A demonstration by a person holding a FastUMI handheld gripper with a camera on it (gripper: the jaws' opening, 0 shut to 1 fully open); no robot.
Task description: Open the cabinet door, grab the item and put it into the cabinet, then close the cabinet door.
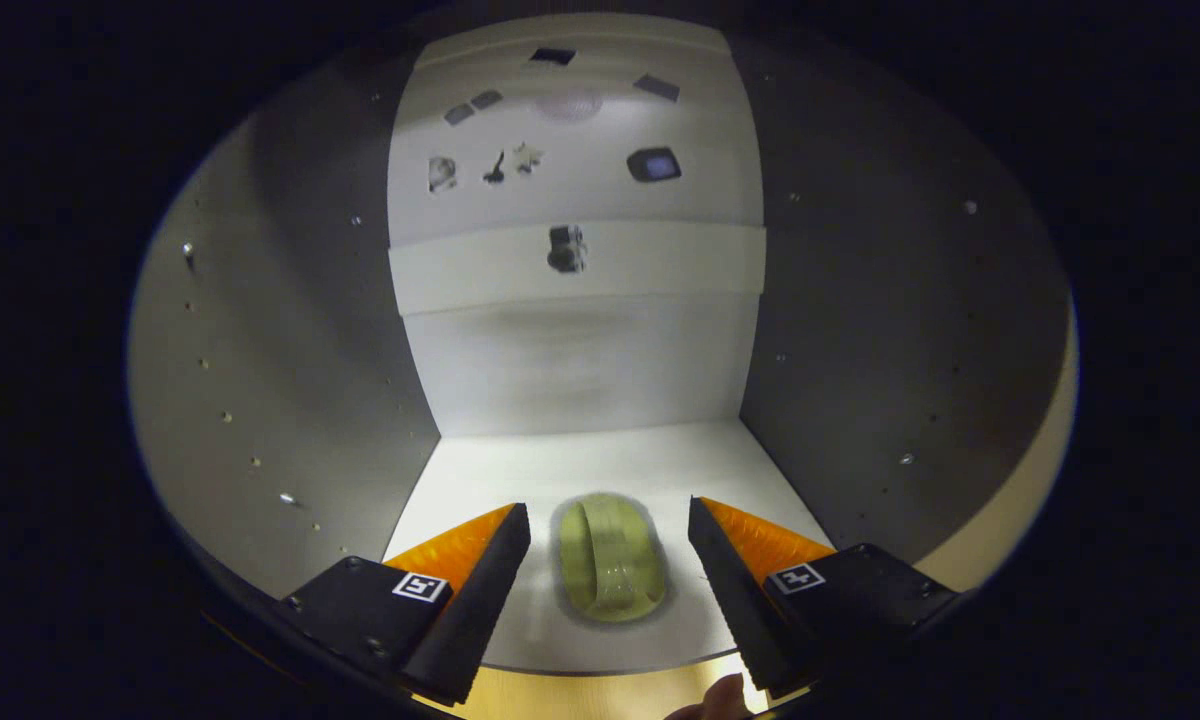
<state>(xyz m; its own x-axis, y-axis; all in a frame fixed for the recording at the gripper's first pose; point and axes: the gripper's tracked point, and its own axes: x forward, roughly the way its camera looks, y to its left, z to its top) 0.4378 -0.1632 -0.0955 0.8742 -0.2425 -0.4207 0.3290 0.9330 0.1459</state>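
- Gripper (610, 560) fingers spread wide, touching nothing.
- Between them, a yellow-green item (608, 570) lies on the cabinet (600, 460) floor, near the front edge.
- Judgement: door opened, item placed and released; withdrawing and closing remain.

A pale yellow-green item (608, 557) is lying on the cabinet's white floor (600, 455). The cabinet's side walls (290, 380) are showing grey, dotted with small holes, and the far wall (580, 330) is showing white.
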